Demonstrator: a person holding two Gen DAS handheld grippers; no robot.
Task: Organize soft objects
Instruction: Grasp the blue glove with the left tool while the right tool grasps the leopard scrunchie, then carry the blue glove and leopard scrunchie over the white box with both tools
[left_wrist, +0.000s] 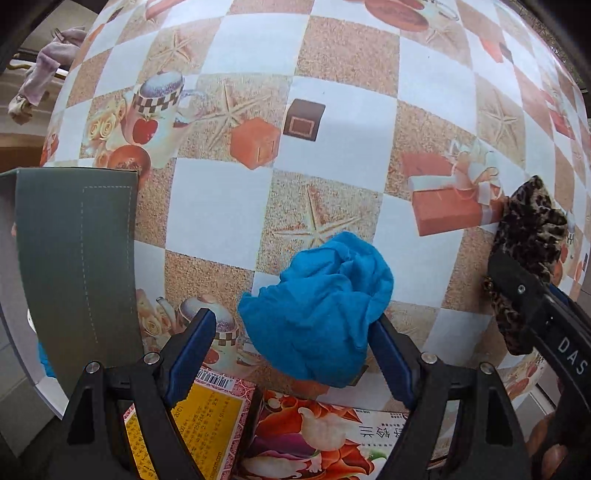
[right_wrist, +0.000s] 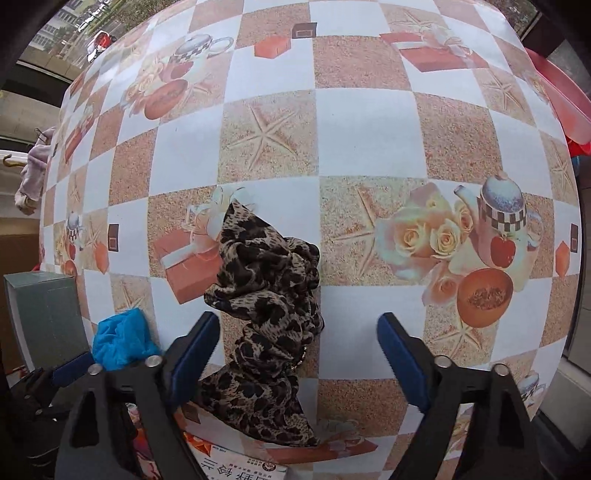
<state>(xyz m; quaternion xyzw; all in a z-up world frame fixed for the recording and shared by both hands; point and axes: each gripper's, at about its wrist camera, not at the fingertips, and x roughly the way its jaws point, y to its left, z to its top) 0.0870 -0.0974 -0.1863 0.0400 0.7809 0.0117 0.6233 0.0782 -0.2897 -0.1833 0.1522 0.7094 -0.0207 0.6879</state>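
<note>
The left gripper stands released, its pads astride the blue cloth at lower centre of the counter. The right gripper stands released around the leopard-print scarf, lower centre.

Both views are bright with soft, even daylight; shadows under the blue cloth and the leopard-print cloth are faint. The tablecloth shows no harsh glare. Strong fisheye bulge curves its squares, with dark corners at the frame edges. Focus is fairly sharp, softening slightly toward the edges.
</note>
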